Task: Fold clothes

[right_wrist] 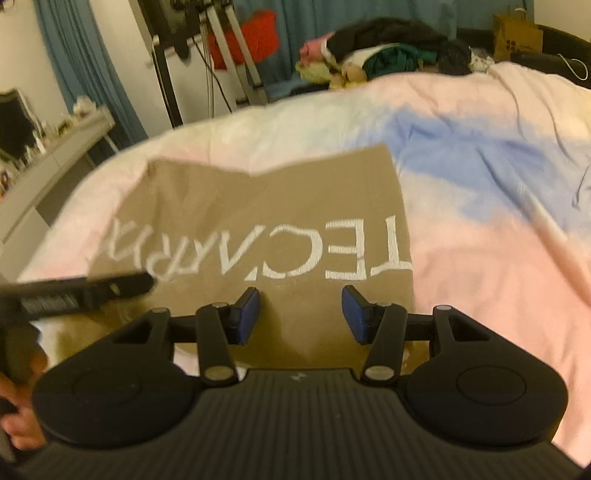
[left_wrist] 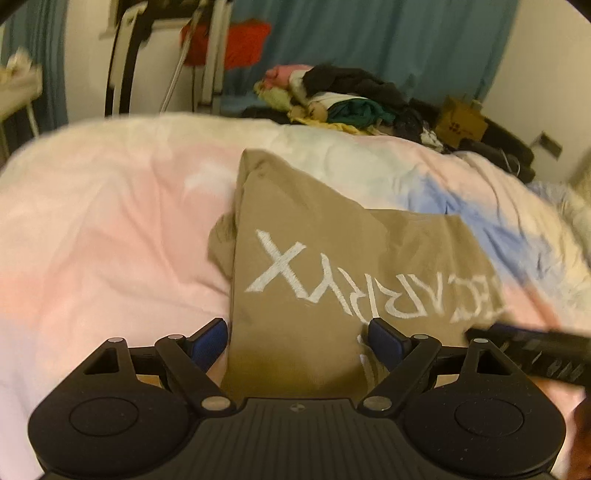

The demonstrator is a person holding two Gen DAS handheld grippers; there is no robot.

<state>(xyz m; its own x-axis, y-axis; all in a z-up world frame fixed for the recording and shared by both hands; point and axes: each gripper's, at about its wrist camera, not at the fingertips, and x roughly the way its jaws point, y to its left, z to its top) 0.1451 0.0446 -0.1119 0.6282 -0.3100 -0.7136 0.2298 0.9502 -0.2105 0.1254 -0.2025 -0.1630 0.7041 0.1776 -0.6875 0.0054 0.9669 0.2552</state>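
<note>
Setting: a bed covered by a pastel duvet (left_wrist: 110, 229) in pink, white and blue patches, seen from two cameras looking forward and down along the grippers.

Left edge of the room: a grey shelf (right_wrist: 55, 147) with small items on it, too blurred to name, runs along the wall beside a blue curtain (right_wrist: 74, 66).

Behind the bed: metal stand legs (right_wrist: 229, 48) and a red cloth (left_wrist: 240, 44) hanging by them.

Garment: a tan T-shirt (left_wrist: 314, 258) lies flat on the duvet, with large white embroidered letters (right_wrist: 295, 251) across it, read upside down from here. Its left side is folded in, with a bunched bit of fabric poking out at that edge.

Left gripper (left_wrist: 297, 338): blue-padded fingers spread wide, poised over the near part of the shirt. The left pad sits at the shirt's folded left edge, the right pad over the lettering. Nothing is pinched between them.

Right gripper (right_wrist: 301, 315): fingers held apart, more narrowly than the left pair, just above the tan cloth below the lettering. No fabric is caught between the pads.

Between the two: each camera catches the other gripper as a dark, blurred bar at its side; part of a hand (right_wrist: 22, 424) shows at the lower left of the right view.

Far right: a heap of unsorted clothes (left_wrist: 340, 96) beyond the duvet, and a brown paper bag (right_wrist: 517, 33) next to it.
</note>
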